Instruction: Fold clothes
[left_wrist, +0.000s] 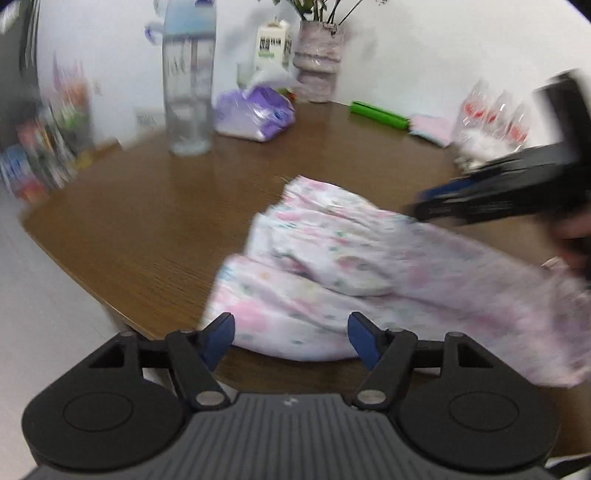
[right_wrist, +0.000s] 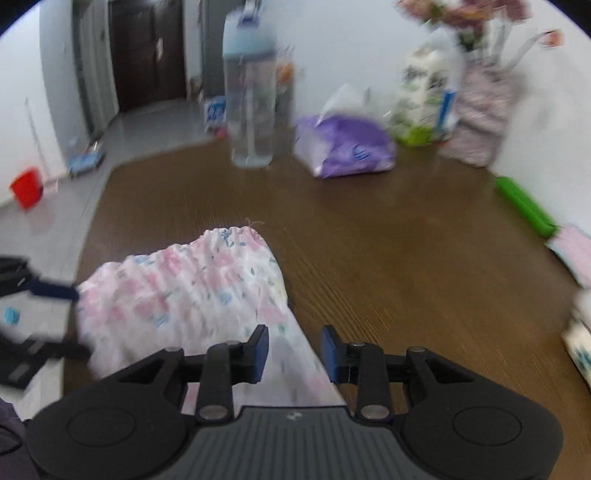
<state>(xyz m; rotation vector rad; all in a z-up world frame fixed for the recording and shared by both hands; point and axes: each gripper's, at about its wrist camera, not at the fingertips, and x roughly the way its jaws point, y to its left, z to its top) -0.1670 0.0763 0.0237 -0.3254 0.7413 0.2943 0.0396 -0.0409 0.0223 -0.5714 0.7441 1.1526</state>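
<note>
A white garment with pink and blue flowers (left_wrist: 332, 258) lies crumpled on the brown wooden table (left_wrist: 147, 221), near its front edge. My left gripper (left_wrist: 291, 332) is open, its blue pads on either side of the garment's near hem. My right gripper (right_wrist: 295, 350) is open too, and a strip of the garment (right_wrist: 192, 291) runs between its blue pads. In the right wrist view the garment's gathered waistband points away from me, and the left gripper (right_wrist: 61, 319) stands open at the cloth's left edge. The left wrist view shows the right gripper (left_wrist: 417, 210) blurred, low over the cloth's right side.
At the back of the table stand a tall clear water bottle (left_wrist: 188, 85), a purple tissue pack (left_wrist: 255, 114), a carton (left_wrist: 273, 44) and a vase (left_wrist: 319, 62). A green bar (left_wrist: 380, 114), a pink cloth (left_wrist: 432, 127) and a clear bag (left_wrist: 491, 118) lie back right. The table's rounded edge drops off on the left.
</note>
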